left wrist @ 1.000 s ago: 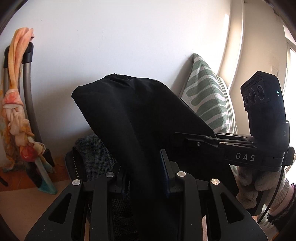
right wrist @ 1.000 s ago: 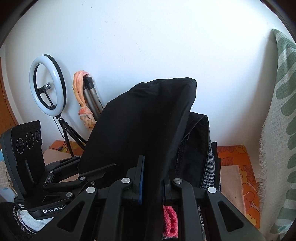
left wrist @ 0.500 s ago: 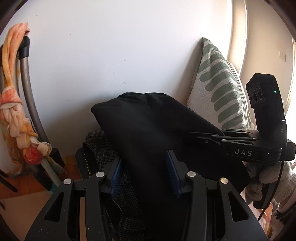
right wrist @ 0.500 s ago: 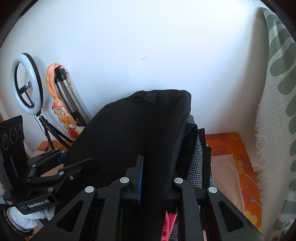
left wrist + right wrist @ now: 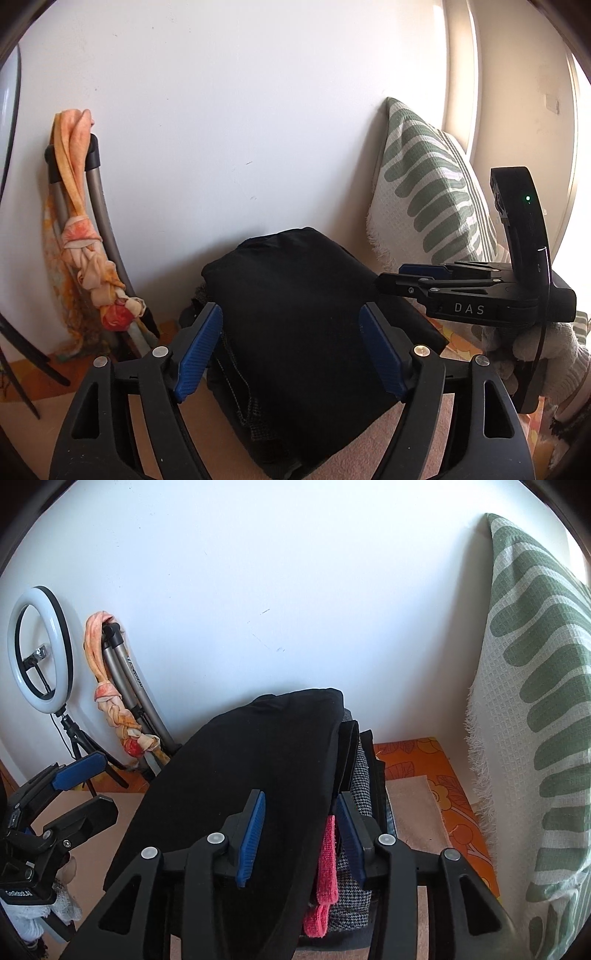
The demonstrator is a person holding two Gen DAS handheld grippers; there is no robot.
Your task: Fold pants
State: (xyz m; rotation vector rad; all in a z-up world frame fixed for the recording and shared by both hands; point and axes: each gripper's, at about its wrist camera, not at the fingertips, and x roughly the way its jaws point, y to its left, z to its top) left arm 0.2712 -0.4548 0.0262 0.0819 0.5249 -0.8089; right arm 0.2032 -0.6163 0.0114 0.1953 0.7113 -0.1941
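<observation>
The folded black pants lie on top of a stack of folded clothes near the white wall. My left gripper straddles the near end of the pants. Its jaws are opening, and the blue pads stand well clear of the cloth on both sides. In the right wrist view the pants drape over the stack's left side. My right gripper has the pants' right edge between its opening jaws, and its pads do not press on it. Each gripper shows in the other's view: the right gripper and the left gripper.
A green-striped pillow leans on the wall at the right. A ring light on a tripod and a folded stand wrapped in an orange scarf stand at the left. An orange floral cloth covers the surface beside the stack. A pink item sits in the stack.
The pants hung raised in both shut grippers; now they rest on the stack. Both grippers have opened and let go, the left one widest, and have drawn back a little.
</observation>
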